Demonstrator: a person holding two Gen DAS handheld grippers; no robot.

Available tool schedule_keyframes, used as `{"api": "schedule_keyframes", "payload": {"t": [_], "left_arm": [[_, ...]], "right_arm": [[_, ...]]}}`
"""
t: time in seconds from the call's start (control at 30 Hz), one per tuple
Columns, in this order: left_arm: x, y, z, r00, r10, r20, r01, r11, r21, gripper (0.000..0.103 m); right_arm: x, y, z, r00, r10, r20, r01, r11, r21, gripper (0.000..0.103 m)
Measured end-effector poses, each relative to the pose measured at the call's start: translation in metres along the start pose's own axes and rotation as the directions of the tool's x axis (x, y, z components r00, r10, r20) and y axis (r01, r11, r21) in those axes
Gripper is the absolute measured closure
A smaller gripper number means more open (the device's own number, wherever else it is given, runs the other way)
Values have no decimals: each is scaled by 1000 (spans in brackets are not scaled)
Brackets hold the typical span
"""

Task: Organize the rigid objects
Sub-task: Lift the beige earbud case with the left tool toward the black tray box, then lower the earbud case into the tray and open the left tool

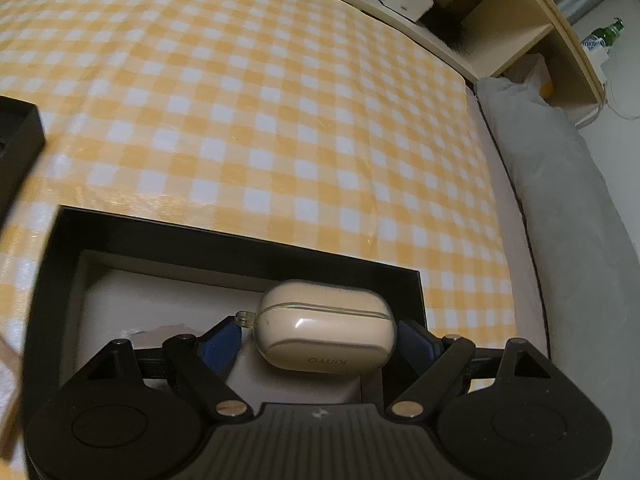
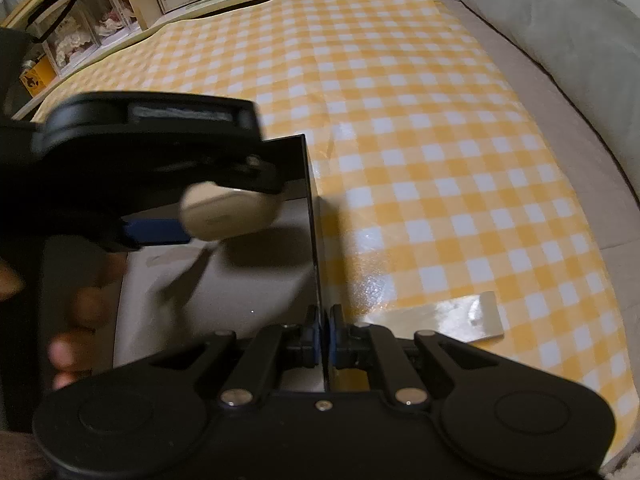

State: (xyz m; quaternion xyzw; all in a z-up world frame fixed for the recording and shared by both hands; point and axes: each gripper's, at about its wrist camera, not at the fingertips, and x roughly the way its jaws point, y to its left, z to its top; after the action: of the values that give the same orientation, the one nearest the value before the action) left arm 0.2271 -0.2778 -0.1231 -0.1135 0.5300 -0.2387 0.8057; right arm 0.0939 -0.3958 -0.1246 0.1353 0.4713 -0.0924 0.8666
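Observation:
My left gripper (image 1: 320, 336) is shut on a cream earbud case (image 1: 326, 330) in a clear cover and holds it above the inside of a black box (image 1: 56, 288) with a pale floor. In the right wrist view the left gripper (image 2: 228, 210) holds the same case (image 2: 230, 212) over the box, blurred. My right gripper (image 2: 324, 328) is shut on the box's right wall (image 2: 312, 216), pinching its thin black edge near the front corner.
The box stands on a yellow and white checked cloth (image 1: 280, 120). A flat glossy beige card (image 2: 452, 316) lies on the cloth to the right of the box. A grey pillow (image 2: 568, 28) lies along the right edge. Shelves (image 1: 500, 12) stand behind.

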Motion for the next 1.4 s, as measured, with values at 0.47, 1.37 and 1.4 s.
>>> {"api": "schedule_keyframes", "payload": {"t": [0.47,1.37,1.4], "left_arm": [[14,-4,-16,991,43,128,-45,999,9,16],[-127,40,-25,995,21,94,-32,993,111,0],[-135,46,-26,994,31,104,-44,991,125,0]], "right_arm": [[-1,6,-1,1000,23,-9,-23,1000,-12,97],[1,5,-1,1000,25,-12,-26,1000,-7,97],[1,6,-1,1000,24,-13,-24,1000,-8,97]]}}
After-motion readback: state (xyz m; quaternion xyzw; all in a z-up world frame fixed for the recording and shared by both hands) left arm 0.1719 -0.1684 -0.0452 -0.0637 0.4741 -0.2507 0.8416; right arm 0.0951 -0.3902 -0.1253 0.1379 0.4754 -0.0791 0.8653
